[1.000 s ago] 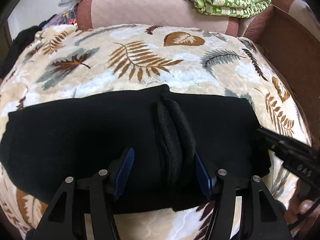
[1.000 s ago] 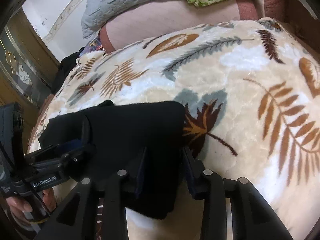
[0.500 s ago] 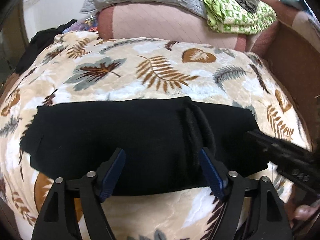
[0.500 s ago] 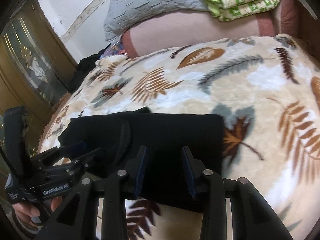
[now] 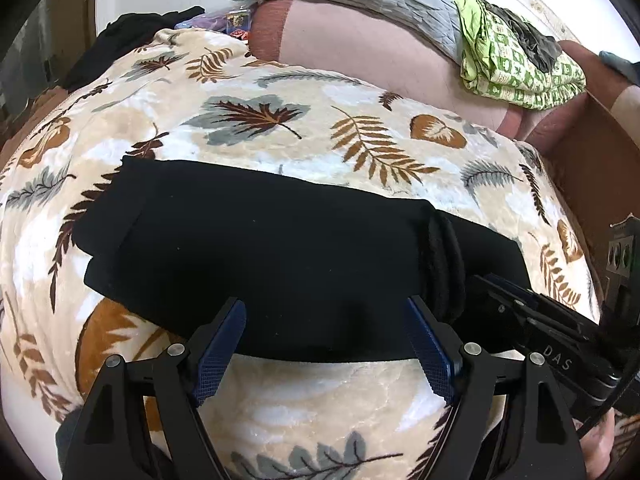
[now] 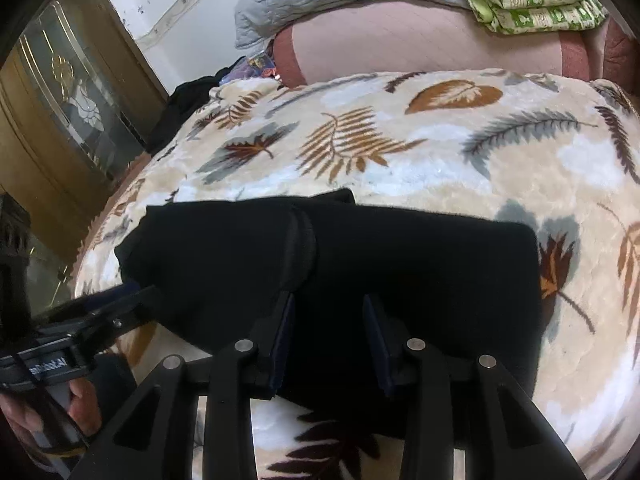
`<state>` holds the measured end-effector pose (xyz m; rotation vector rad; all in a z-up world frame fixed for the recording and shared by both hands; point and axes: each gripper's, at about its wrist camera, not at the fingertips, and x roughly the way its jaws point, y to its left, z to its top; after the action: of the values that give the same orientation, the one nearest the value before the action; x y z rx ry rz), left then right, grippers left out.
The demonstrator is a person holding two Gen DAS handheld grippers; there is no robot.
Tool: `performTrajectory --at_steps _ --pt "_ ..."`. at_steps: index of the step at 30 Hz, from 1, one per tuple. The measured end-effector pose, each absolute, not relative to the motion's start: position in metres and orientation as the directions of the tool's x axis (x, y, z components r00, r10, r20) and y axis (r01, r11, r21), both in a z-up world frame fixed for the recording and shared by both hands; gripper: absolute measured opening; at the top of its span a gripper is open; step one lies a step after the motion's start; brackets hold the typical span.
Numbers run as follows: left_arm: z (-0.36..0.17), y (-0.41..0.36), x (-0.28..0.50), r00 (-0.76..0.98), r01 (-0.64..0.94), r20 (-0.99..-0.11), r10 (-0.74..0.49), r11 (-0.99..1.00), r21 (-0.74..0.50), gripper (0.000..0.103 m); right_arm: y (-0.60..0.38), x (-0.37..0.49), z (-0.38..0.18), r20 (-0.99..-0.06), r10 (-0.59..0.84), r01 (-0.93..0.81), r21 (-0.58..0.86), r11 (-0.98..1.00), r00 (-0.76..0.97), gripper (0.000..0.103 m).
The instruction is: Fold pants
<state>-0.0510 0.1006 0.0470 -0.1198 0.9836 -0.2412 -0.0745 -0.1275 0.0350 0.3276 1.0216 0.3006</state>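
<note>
I've let go with the left claw: it stands spread and empty, just short of the near edge of the black pants. A second ago that edge lay between its fingers. The pants lie folded across the leaf-print blanket on the bed. The right claw, half spread, straddles the near hem; a pinch I can't confirm. Fold looks laid; both claws have backed off since.

The right gripper runs off the left-wrist frame's right edge. Its fingertips (dark on dark) blur into the pants.
</note>
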Motion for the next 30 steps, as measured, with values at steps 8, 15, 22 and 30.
performTrajectory --at_steps 8,15,22,30 --pt "0.045 0.112 -0.054 0.539 0.106 -0.809 -0.235 0.971 -0.212 0.081 -0.119 -0.068 0.028 -0.804 0.393 -0.112 0.385 0.916 0.447 0.037" --pt "0.049 0.127 -0.054 0.553 0.066 -0.797 -0.241 0.967 -0.247 0.081 -0.112 -0.061 0.054 -0.776 0.413 -0.148 0.392 0.908 0.476 0.043" --pt "0.047 0.155 -0.056 0.559 -0.013 -0.790 -0.250 0.951 -0.310 0.082 -0.082 -0.044 0.066 -0.750 0.474 -0.224 0.419 0.880 0.461 0.046" --pt "0.034 0.216 -0.074 0.600 -0.191 -0.756 -0.261 0.871 -0.453 0.084 -0.029 -0.012 0.069 -0.742 0.554 -0.360 0.433 0.826 0.378 0.060"
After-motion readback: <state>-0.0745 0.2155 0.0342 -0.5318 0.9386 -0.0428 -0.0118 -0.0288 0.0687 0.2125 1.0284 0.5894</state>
